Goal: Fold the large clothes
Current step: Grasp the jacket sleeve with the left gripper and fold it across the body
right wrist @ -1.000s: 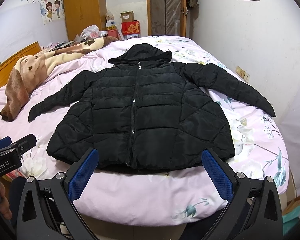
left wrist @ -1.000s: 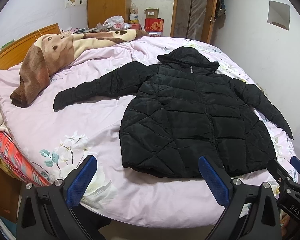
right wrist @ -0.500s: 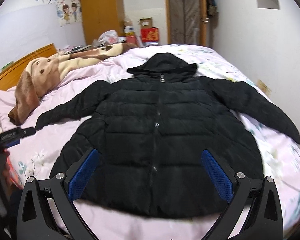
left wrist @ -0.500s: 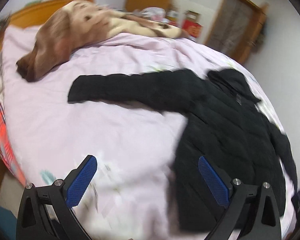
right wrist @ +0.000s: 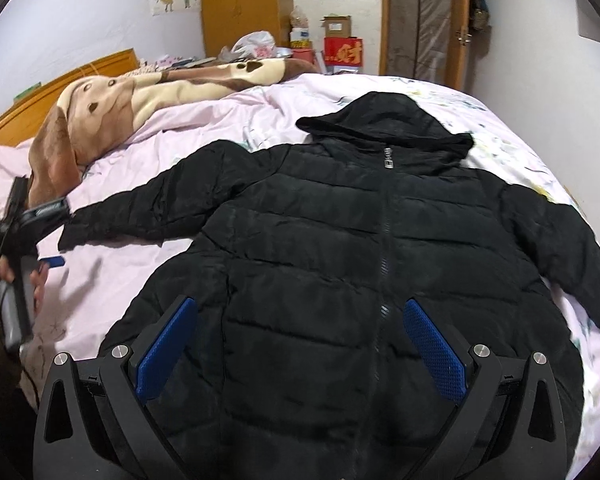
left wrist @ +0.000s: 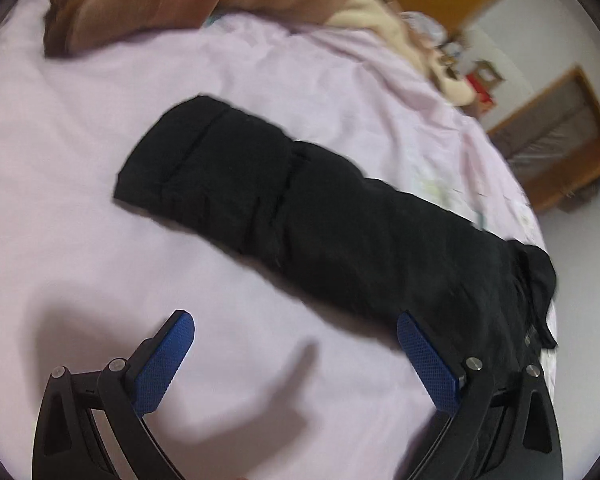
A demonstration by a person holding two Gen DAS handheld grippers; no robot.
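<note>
Your left wrist view is blurring throughout: the black jacket sleeve [left wrist: 284, 196] is losing its quilting lines, and the brown blanket [left wrist: 148, 4] at the top of the frame is smearing into plain colour. The jacket [right wrist: 380, 264] body is running out of that view at the right edge. In your right wrist view, the gripper frame is hiding the jacket hem along the bottom, and the far sleeve is getting cut off at the right edge. Your left gripper [right wrist: 44, 236] is sitting half out of frame at the left edge, its fingertips too small to judge.

black hooded puffer jacket [right wrist: 380, 260], zipped, spread flat
</note>
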